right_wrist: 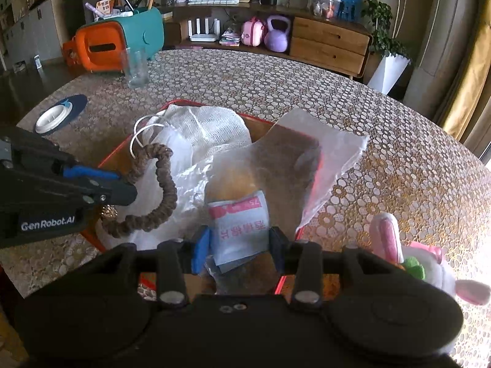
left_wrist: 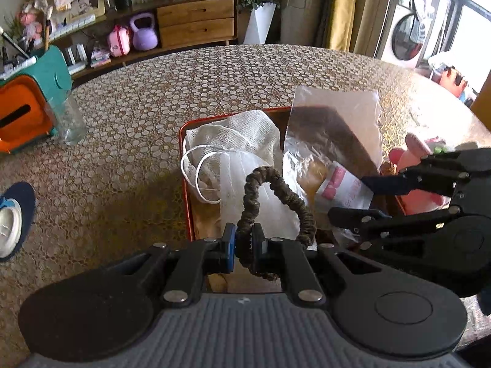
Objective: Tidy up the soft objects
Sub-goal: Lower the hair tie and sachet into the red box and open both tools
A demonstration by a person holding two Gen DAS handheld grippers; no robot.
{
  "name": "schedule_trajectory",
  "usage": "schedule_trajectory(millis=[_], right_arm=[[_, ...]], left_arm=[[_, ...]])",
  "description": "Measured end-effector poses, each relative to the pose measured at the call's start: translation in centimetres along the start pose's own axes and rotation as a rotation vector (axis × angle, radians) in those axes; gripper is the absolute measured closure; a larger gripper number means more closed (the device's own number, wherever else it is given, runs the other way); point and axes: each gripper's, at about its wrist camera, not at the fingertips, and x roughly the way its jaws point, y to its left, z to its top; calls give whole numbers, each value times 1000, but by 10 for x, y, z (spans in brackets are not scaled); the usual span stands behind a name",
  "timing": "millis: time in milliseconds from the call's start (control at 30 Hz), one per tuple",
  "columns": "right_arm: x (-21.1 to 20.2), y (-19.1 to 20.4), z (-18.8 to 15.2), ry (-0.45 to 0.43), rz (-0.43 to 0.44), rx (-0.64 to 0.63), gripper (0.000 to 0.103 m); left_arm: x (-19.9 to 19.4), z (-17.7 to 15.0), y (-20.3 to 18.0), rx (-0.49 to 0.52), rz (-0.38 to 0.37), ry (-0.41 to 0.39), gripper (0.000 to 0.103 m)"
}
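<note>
My left gripper point(left_wrist: 244, 239) is shut on a brown fabric scrunchie point(left_wrist: 277, 190) and holds it just above a red-rimmed tray point(left_wrist: 184, 135). The scrunchie also shows in the right wrist view point(right_wrist: 159, 190). In the tray lie a white gauze cloth point(left_wrist: 242, 128), a white face mask point(left_wrist: 239, 168) with ear loops, and a clear plastic bag point(left_wrist: 334, 128). My right gripper point(right_wrist: 239, 245) is open around a small white and pink wipe packet point(right_wrist: 239, 224) at the tray's near edge. A pink and white plush toy point(right_wrist: 411, 257) lies on the table right of the tray.
A patterned round table point(left_wrist: 153, 98) holds a clear glass point(left_wrist: 69, 119), an orange and teal tissue box point(left_wrist: 27, 104) at the far left, and a dark blue coaster with a white lid point(left_wrist: 12, 217). A wooden sideboard point(left_wrist: 196, 21) stands behind.
</note>
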Motion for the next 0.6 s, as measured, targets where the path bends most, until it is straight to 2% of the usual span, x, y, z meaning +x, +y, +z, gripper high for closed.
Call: schedule_trajectory(millis=[433, 600], right_arm=[[-12, -4, 0, -33, 23, 31, 54], [-23, -4, 0, -51, 38, 41, 45]], left_arm=[[-3, -4, -1, -23, 0, 1, 92], [-7, -5, -1, -45, -8, 2, 92]])
